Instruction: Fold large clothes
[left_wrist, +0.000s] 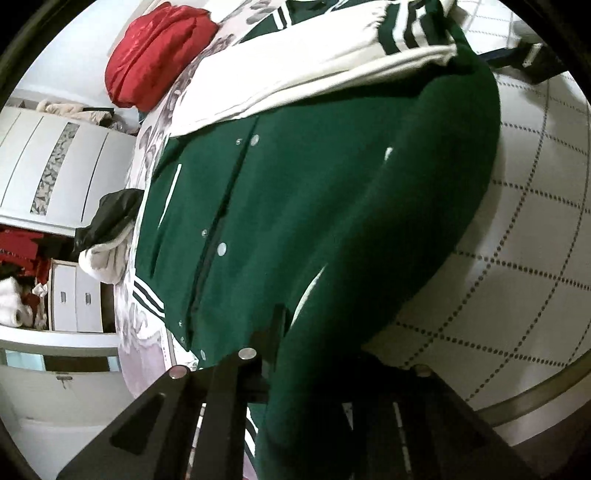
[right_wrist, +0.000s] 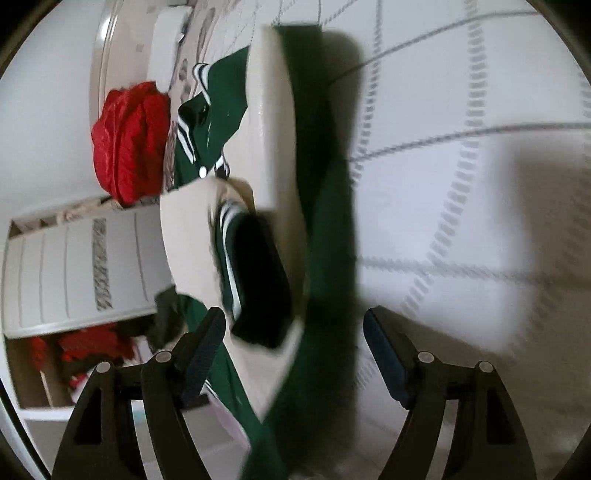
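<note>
Left wrist view looks down close along the green jacket (left_wrist: 295, 229) on the bed (left_wrist: 535, 229). Right wrist view, motion-blurred, apparently faces the same jacket (right_wrist: 325, 229) from nearby. Both share the red bundle (left_wrist: 155, 55) and white wardrobe (left_wrist: 48, 166).

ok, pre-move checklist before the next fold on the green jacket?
1. Left gripper shut on jacket hem: ok, green cloth runs between its fingers.
2. Right gripper open: ok, nothing between the pads.
3. Sleeve folded across the body: ok, cream sleeve lies over the green.
4. Snaps fastened: cannot tell, placket only partly seen.
5. Red garment apart from jacket: ok.
6. Right view sharp enough to aim: not ok, blurred.
</note>
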